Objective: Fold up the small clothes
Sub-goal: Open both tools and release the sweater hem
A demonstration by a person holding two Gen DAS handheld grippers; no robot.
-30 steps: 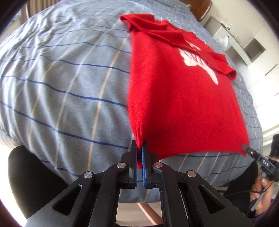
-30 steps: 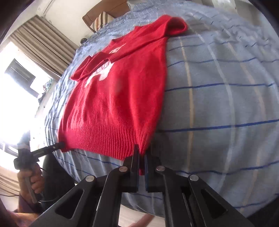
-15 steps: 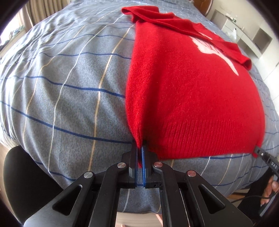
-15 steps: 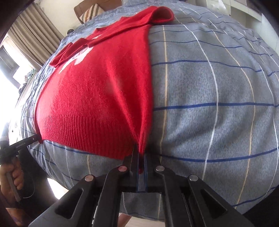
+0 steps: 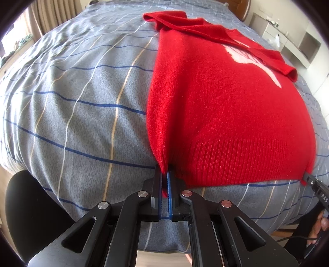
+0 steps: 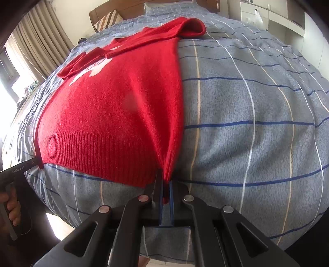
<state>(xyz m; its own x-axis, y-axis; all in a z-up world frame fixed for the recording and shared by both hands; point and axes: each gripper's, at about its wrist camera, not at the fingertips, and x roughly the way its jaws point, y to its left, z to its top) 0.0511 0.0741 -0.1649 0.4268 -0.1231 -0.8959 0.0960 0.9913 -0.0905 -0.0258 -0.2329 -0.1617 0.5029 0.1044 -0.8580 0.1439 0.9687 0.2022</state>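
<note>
A small red knit sweater with a white motif lies on a grey-blue checked bed cover, sleeves folded across its chest. My left gripper is shut on the sweater's near left hem corner. My right gripper is shut on the near right hem corner of the sweater. Both corners are pinched just above the cover near the bed's front edge. The right gripper's tip shows in the left wrist view, and the left gripper's tip shows in the right wrist view.
The bed cover stretches wide on both sides of the sweater. A wooden headboard stands at the far end. Curtains hang on the left, white cabinets on the right. A black chair sits at the bed's near left.
Both grippers have lowered toward the bed with the hem corners still held, and the sweater's lower part now lies flatter on the cover.
</note>
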